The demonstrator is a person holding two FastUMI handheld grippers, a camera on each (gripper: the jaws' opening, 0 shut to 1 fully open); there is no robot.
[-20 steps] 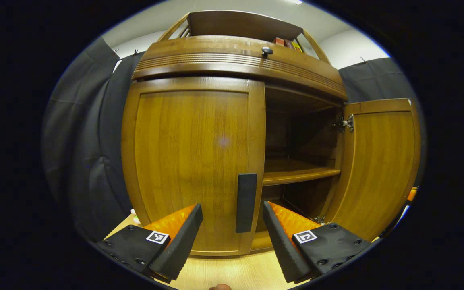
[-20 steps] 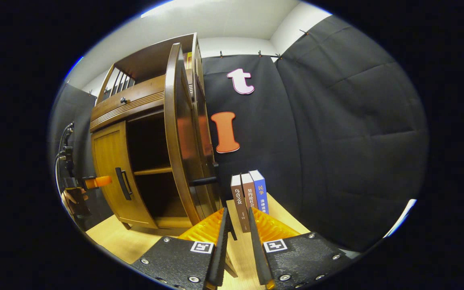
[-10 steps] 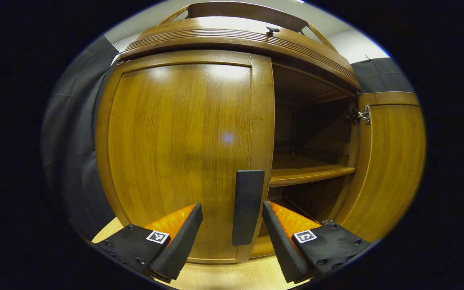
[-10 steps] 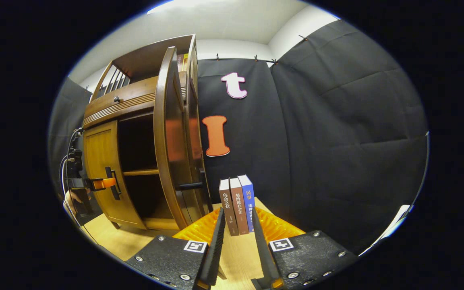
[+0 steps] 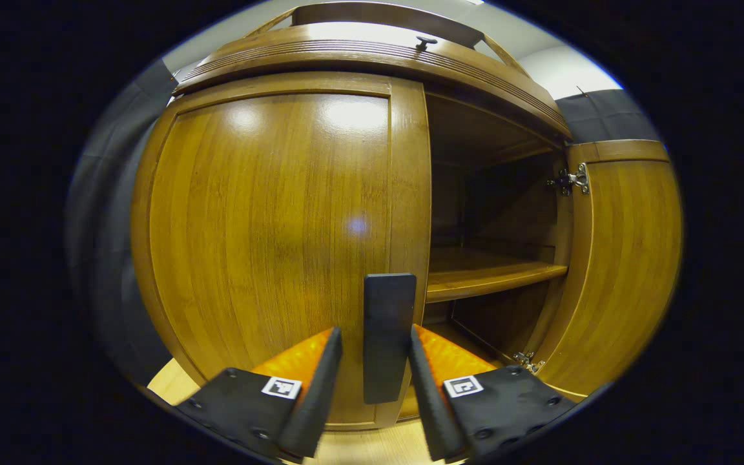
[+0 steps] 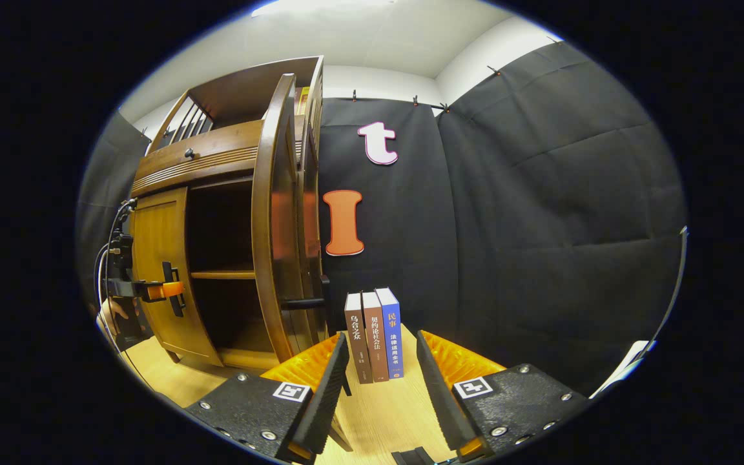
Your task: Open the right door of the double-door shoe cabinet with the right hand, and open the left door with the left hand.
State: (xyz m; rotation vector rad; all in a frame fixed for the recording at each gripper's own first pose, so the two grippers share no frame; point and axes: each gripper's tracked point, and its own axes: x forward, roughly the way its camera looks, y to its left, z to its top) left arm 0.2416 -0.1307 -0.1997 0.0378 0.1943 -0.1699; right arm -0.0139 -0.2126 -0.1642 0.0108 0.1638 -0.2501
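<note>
The wooden shoe cabinet stands on a light table. Its left door is closed and carries a dark vertical handle. My left gripper straddles that handle. One finger lies close against the handle's right edge, and a small gap shows on the left side. In the right gripper view, the left gripper sits at the left door's handle with a hand behind it. The right door is swung wide open. Its handle sticks out free. My right gripper is open and holds nothing.
Three upright books stand on the table just beyond the right gripper, beside the open door. Inside the cabinet is a bare shelf. The open right door stands to the right of the left gripper.
The left gripper has moved in on the left door and its fingers have narrowed around the handle. The right gripper's fingers have spread wider, and its view has turned slightly towards the books.
</note>
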